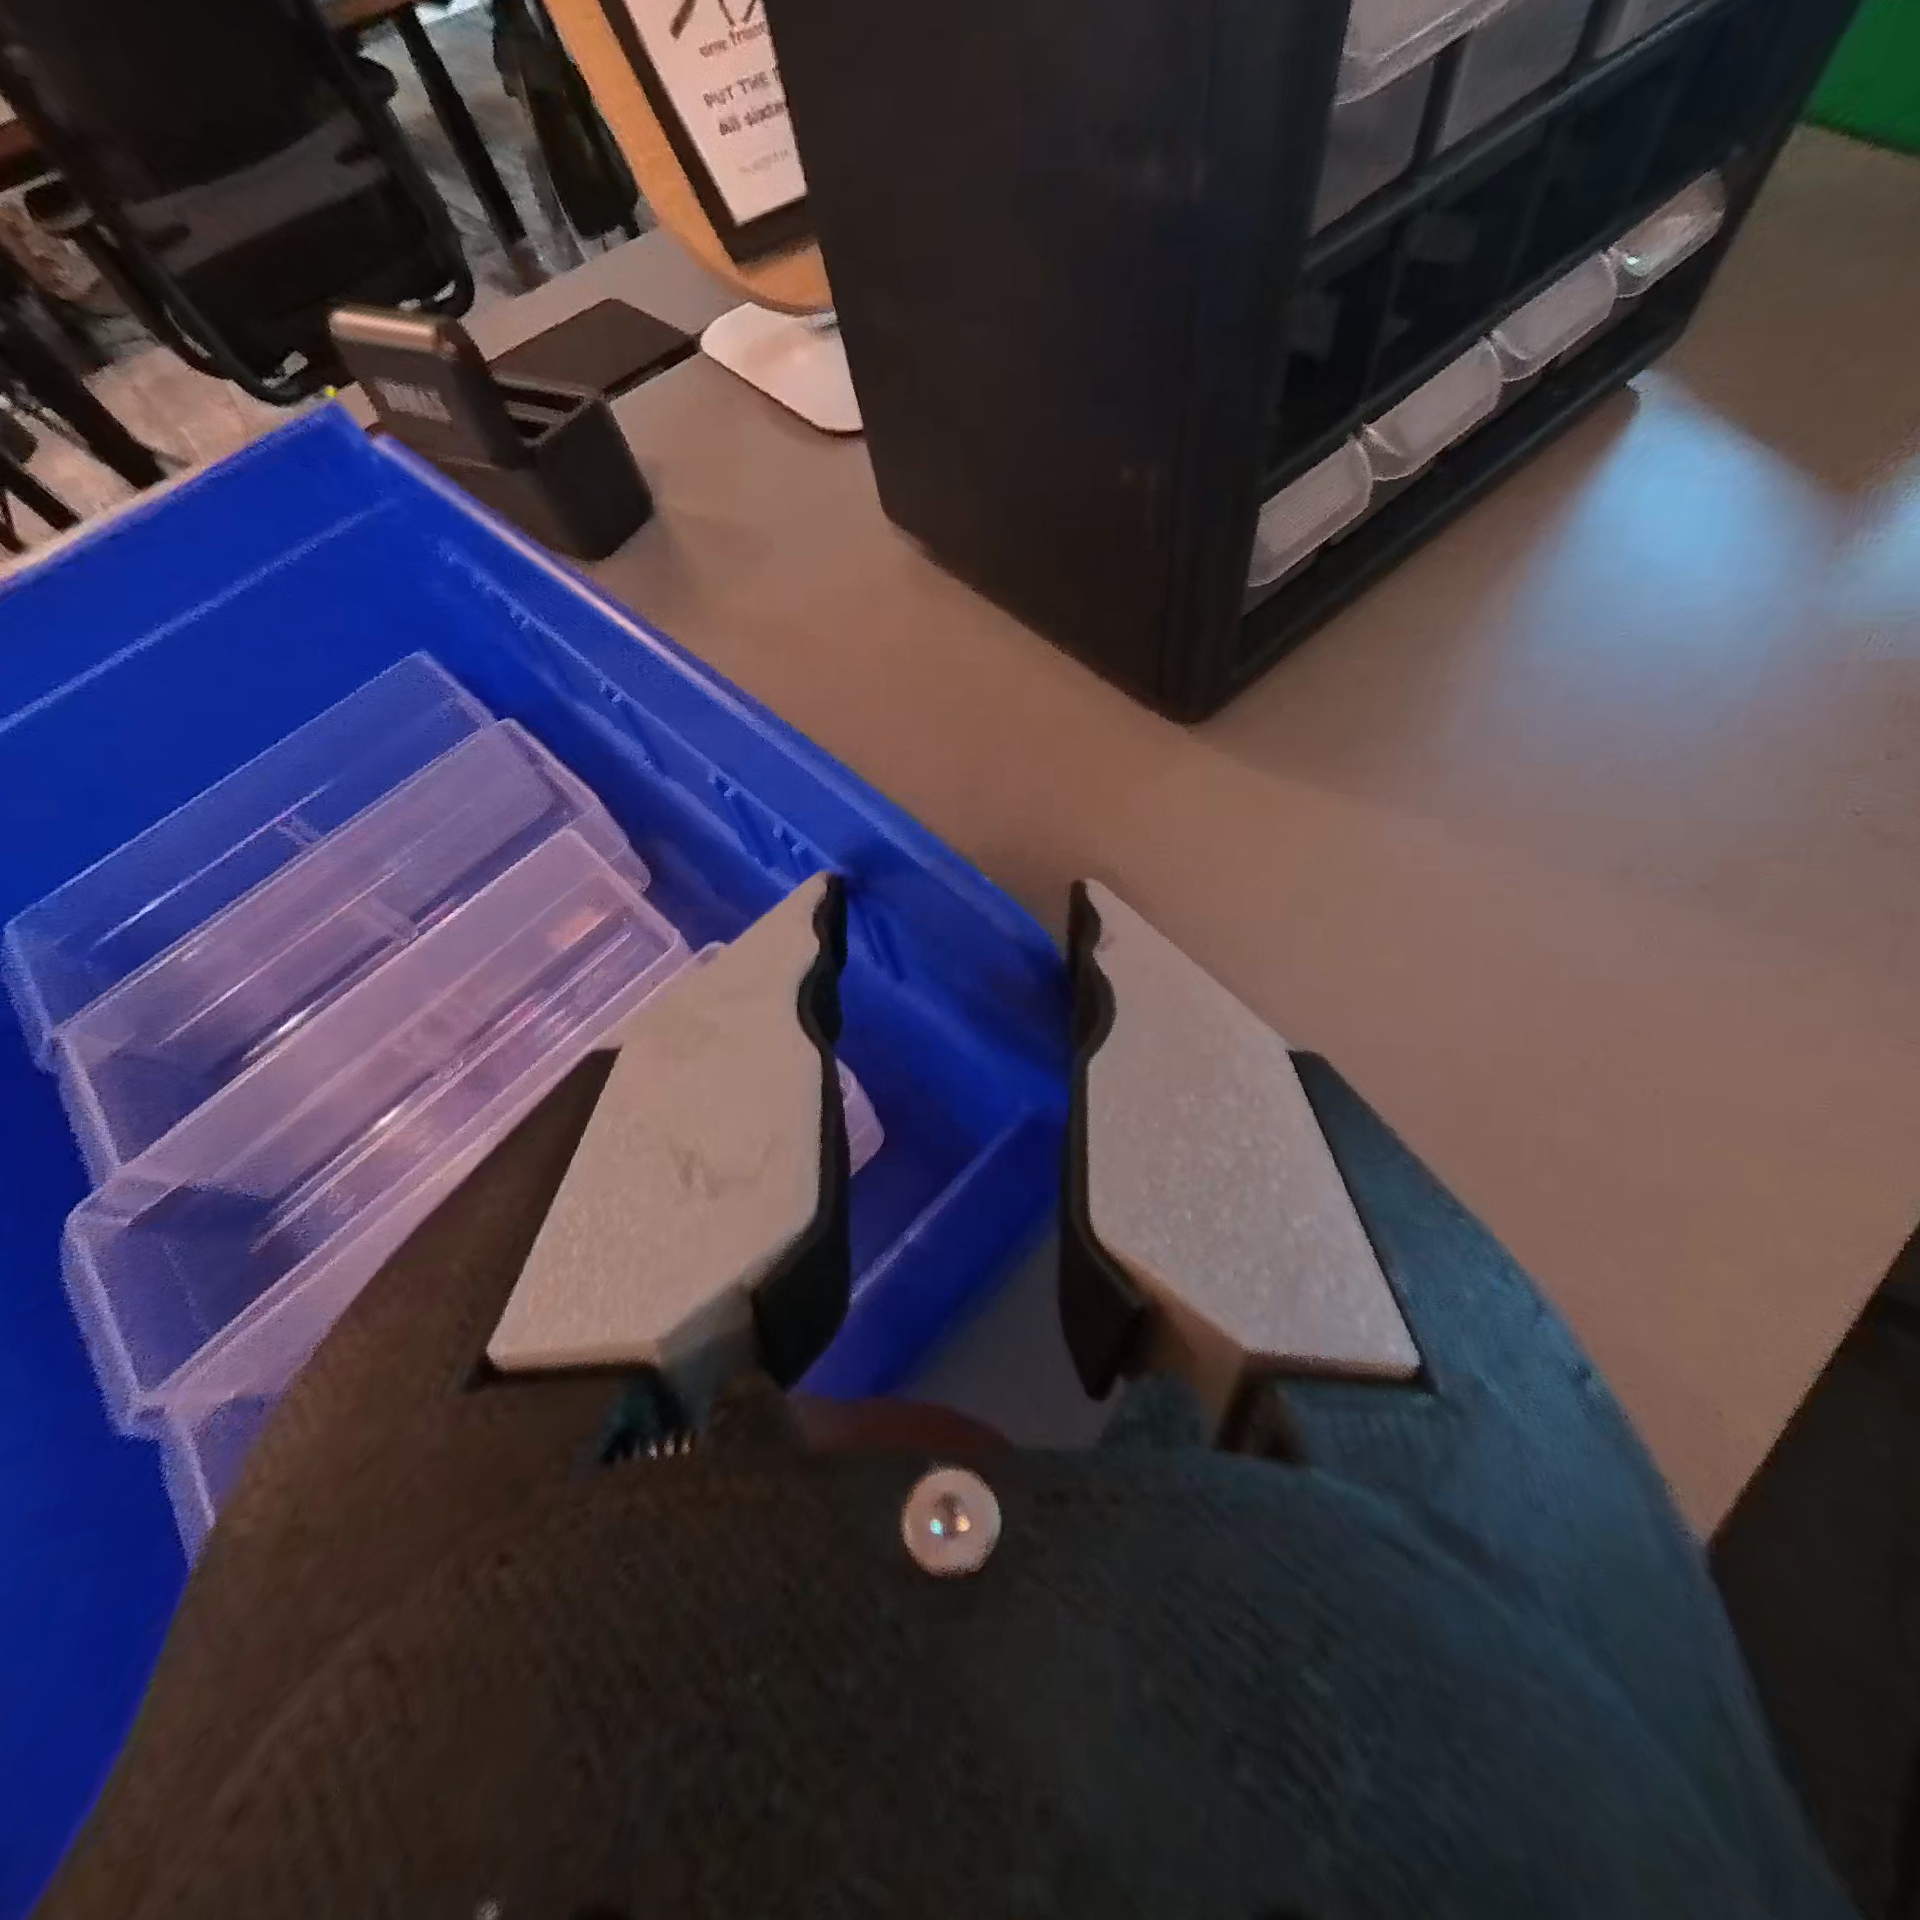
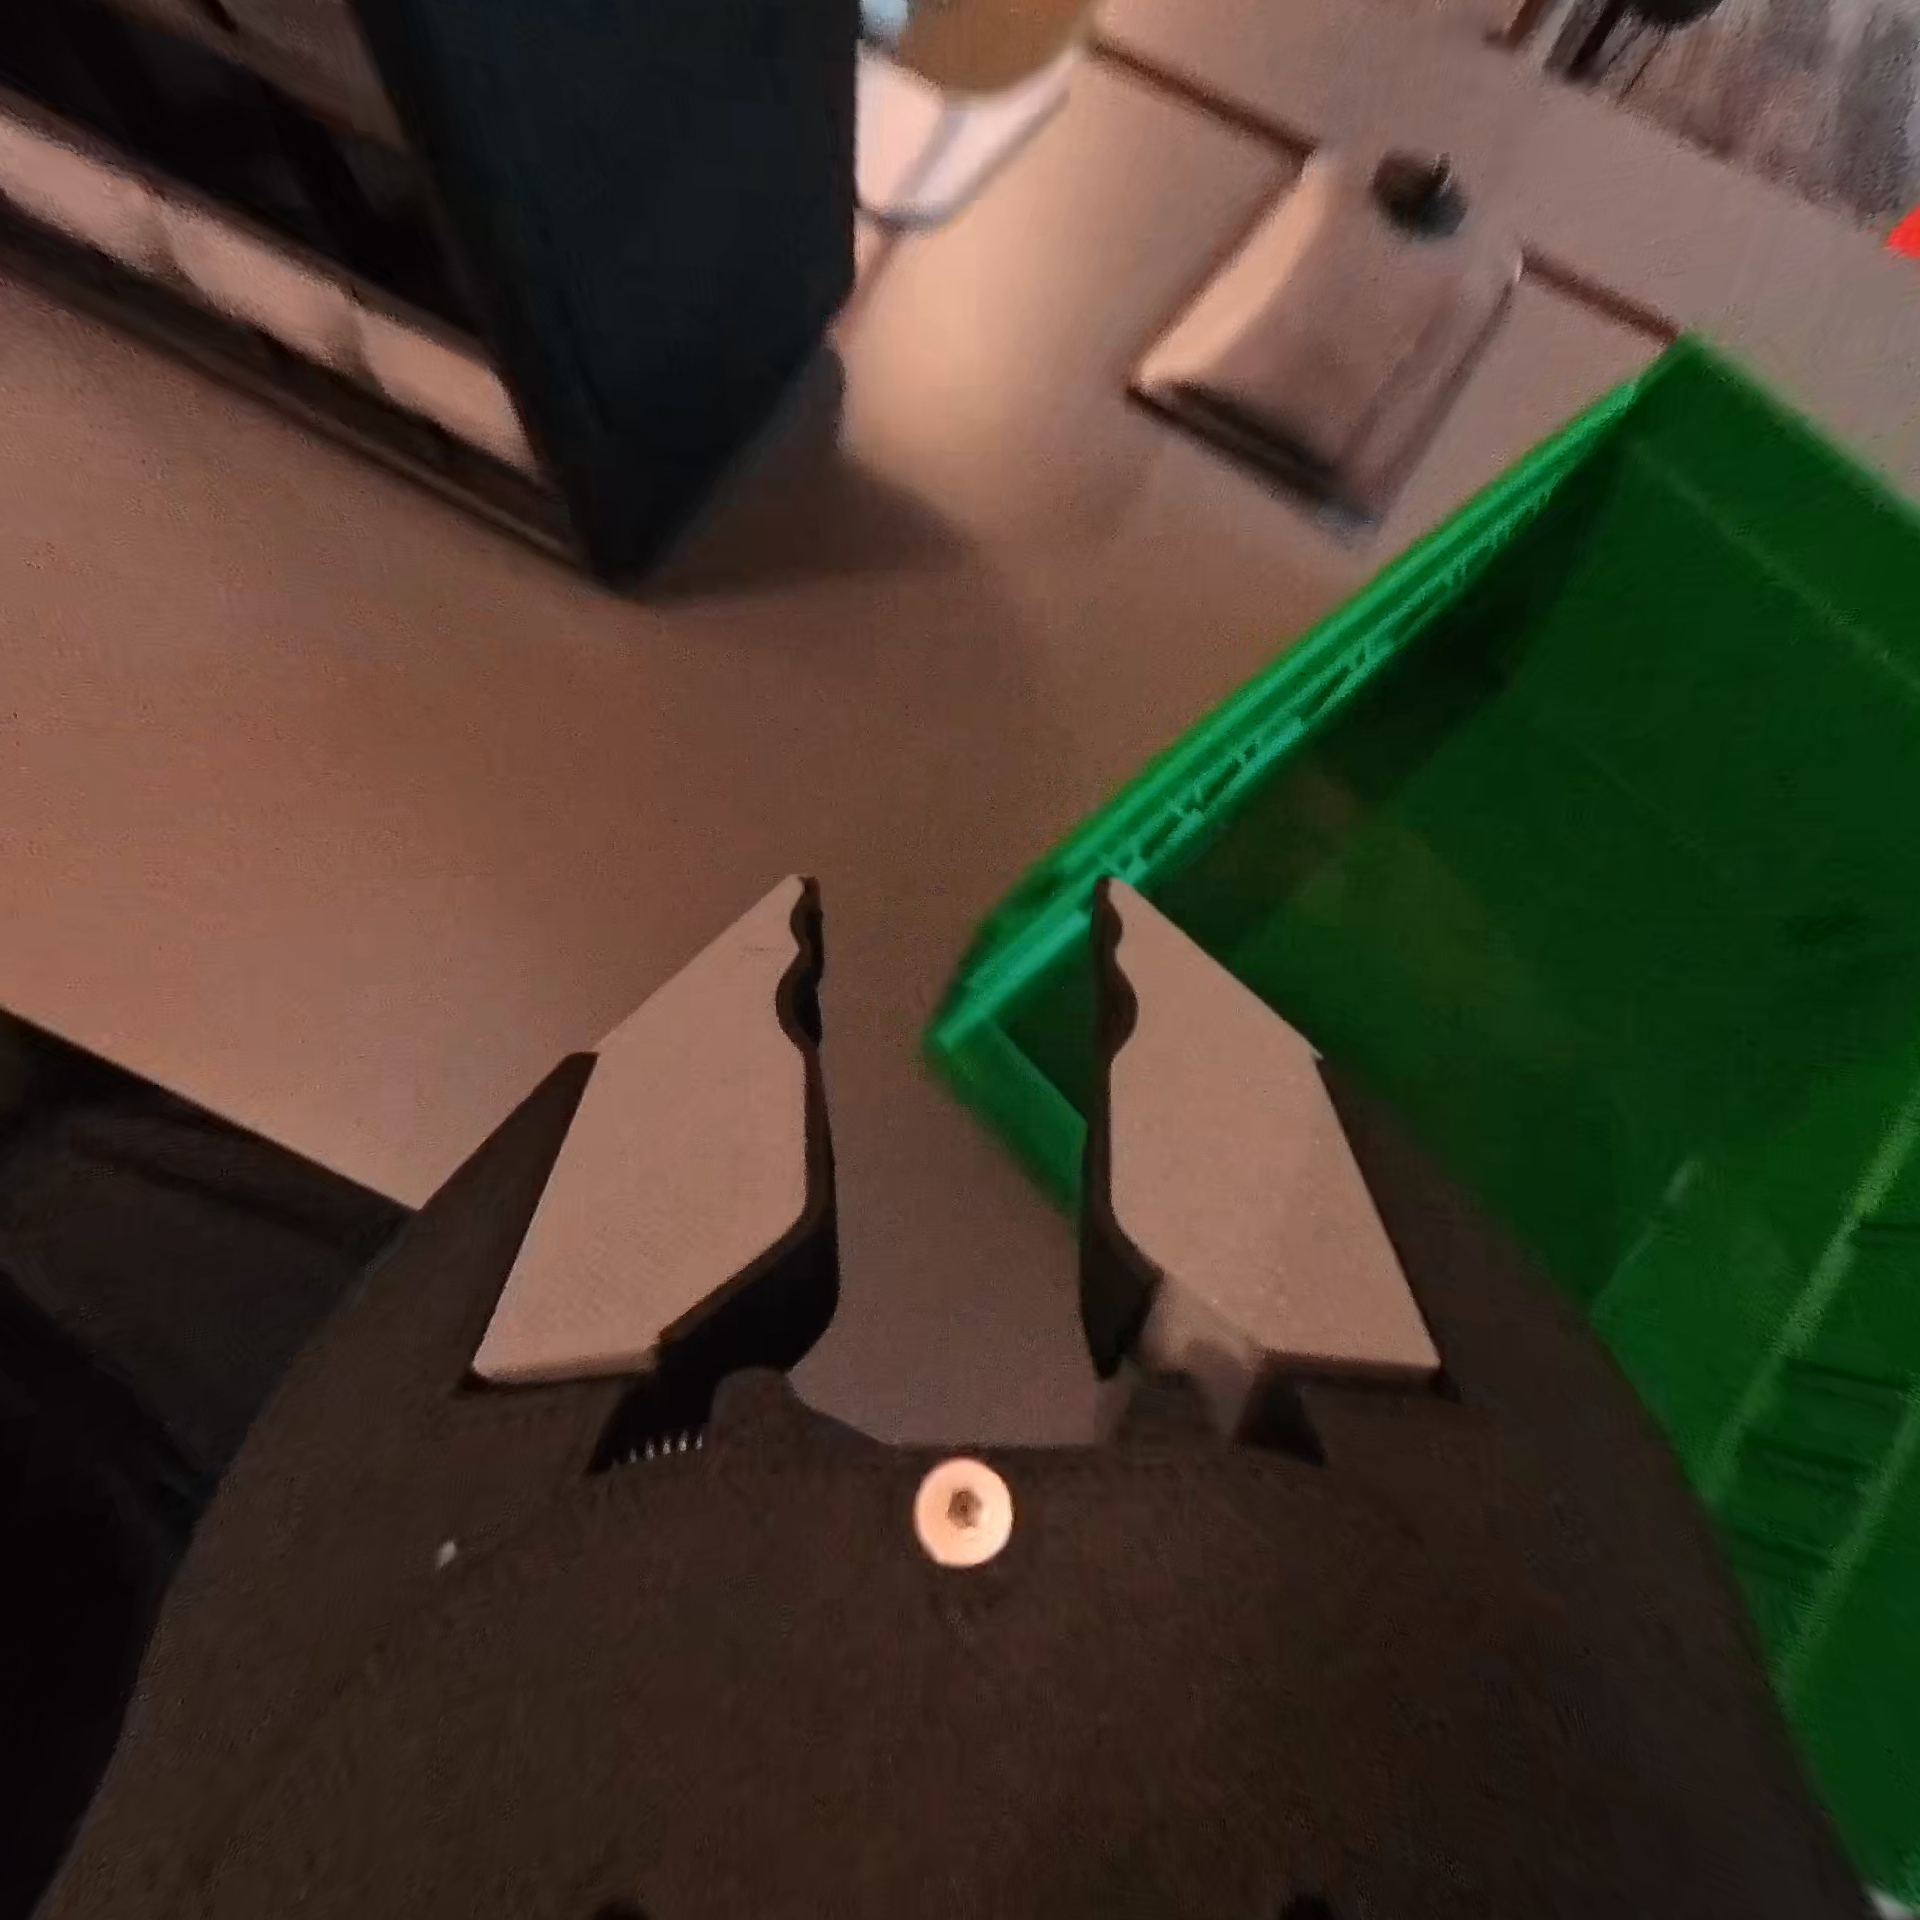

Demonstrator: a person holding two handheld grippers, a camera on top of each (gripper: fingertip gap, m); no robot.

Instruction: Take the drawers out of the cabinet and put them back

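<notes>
The black drawer cabinet [image 1: 1049, 343] stands on the table at the upper right of the left wrist view, with clear drawers [image 1: 1434, 410] in its bottom row and some dark empty slots above. Several clear drawers [image 1: 343, 956] lie in a blue bin [image 1: 727, 748] at the left. My left gripper [image 1: 956, 904] is open and empty above the bin's near right corner. In the right wrist view the cabinet [image 2: 623, 260] is blurred at the upper left. My right gripper [image 2: 956, 899] is open and empty beside the near left corner of a green bin [image 2: 1558, 831], which looks empty.
A black holder with a grey device [image 1: 499, 416] and a framed sign on a white base [image 1: 748, 208] stand behind the blue bin. A small box-like object [image 2: 1340, 343] lies beyond the green bin. The brown table [image 1: 1455, 935] edge runs at the lower right.
</notes>
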